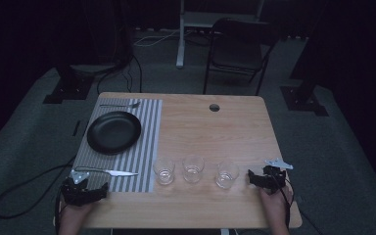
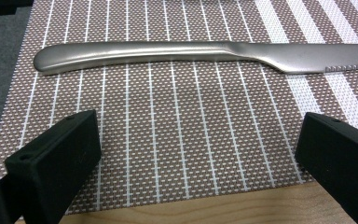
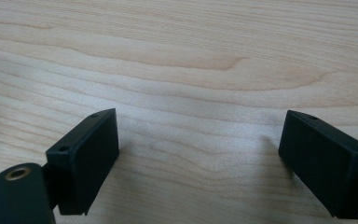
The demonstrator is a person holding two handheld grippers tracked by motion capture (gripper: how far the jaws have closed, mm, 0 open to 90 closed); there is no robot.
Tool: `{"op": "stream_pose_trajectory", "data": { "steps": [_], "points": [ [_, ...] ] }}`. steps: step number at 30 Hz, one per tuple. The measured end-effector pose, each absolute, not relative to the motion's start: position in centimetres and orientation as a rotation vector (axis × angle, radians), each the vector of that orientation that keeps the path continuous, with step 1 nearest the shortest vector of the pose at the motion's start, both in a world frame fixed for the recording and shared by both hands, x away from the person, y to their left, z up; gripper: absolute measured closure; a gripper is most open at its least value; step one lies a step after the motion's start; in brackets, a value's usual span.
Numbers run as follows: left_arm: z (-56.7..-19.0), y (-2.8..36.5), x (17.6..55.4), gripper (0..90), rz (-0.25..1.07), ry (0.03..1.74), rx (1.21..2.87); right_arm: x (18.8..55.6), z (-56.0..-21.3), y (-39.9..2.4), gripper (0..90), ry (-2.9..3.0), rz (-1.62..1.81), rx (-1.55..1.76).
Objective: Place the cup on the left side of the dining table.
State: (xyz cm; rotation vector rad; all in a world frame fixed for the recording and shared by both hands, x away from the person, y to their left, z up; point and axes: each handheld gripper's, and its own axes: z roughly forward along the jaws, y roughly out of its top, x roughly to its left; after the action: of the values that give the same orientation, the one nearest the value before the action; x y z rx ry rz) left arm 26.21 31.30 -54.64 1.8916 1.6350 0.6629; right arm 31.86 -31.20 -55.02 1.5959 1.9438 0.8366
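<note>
Where the high view looks down on the table (image 1: pixel 210 132), three glasses (image 1: pixel 193 168) stand in a row near the front edge, apart from one another, and all look empty. A black plate (image 1: pixel 113 132) sits on a striped mat (image 1: pixel 144 147) at the left, and nothing shows on it. A fork (image 1: pixel 120 105) lies on the mat's far edge, beyond the plate; a knife (image 1: pixel 110 171) lies near the mat's front edge, its blade pointing toward the glasses. The left gripper (image 1: pixel 84 192) rests at the front left corner, just behind the knife. The right gripper (image 1: pixel 267 178) rests near the front right edge, beside the rightmost glass but apart from it. The middle and far right of the table are bare wood, with a small round hole (image 1: pixel 214 107) near the far edge. A chair (image 1: pixel 237 49) stands on the floor beyond the table

In the left gripper view, the jaws stand wide apart and hold nothing. The knife (image 2: pixel 191 55) lies crosswise on the mat (image 2: pixel 182 135) ahead of them, not touching them. The mat's front edge meets bare wood (image 2: pixel 205 210) just between the jaws

In the right gripper view, the jaws are spread wide and empty over bare wood (image 3: pixel 186 70), with open room ahead
</note>
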Motion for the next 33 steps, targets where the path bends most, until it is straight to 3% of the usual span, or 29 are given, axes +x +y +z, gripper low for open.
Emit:
{"op": "stream_pose_trajectory", "data": {
  "steps": [33],
  "points": [
    [-54.31, 32.14, 25.80, 4.1, 0.601, 1.555, 1.916, 31.86, -55.02, -31.20, 11.6, 1.944, 0.837, 1.596]
  ]
}}
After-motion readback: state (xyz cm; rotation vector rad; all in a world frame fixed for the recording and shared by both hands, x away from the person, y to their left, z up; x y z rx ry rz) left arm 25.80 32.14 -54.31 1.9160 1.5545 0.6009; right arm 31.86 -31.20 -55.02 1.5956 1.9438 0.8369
